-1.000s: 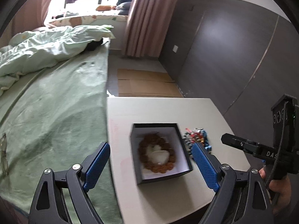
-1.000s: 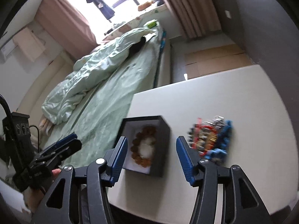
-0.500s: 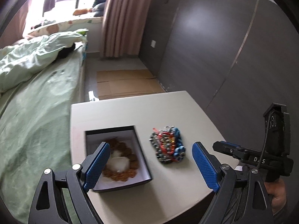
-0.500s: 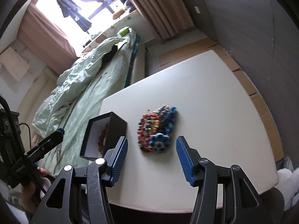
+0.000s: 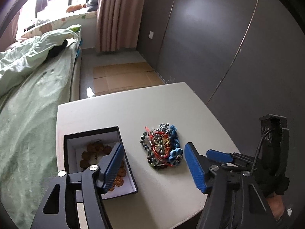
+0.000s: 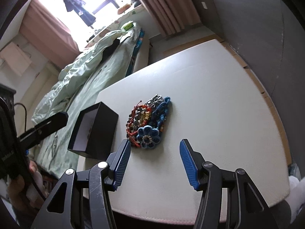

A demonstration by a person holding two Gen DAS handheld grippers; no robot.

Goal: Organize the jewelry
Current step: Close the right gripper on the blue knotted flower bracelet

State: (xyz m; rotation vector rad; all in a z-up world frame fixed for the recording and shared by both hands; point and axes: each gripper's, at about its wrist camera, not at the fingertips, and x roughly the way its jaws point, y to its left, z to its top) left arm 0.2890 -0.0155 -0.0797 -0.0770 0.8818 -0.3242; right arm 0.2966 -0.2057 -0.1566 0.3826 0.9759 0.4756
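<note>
Starting at the left of the left wrist view, a green bed (image 5: 28, 105) runs along the edge of the frame, and next to it stands the white bench (image 5: 152, 110). On the bench's lower left sits an open black box (image 5: 91, 133) with a white lining; a brown bead bracelet (image 5: 91, 152) already lies inside it. To the right of the box, apart from it, a tangled pile of jewelry (image 5: 162, 148) rests on the bare bench top: dark beads, red cord and a blue flower piece (image 5: 176, 154). The left gripper (image 5: 154, 166) hovers above the lower centre of the frame with its jaws closing; the pile lies in the gap between them as seen from here, but the pads press on nothing. At the lower right the right gripper (image 5: 219, 155) reaches in, held by a gloved hand (image 5: 276, 189).

In the right wrist view the box (image 6: 95, 127) is at the left, the pile (image 6: 148, 122) at the centre, and the right gripper (image 6: 155, 158) sits below it, jaws apart and empty.

The step in hand looks like the approach to lift one piece from the pile. The next move probably calls for lowering onto a single strand, perhaps with the other gripper steadying the tangle, since neighbouring pieces could drag along.
</note>
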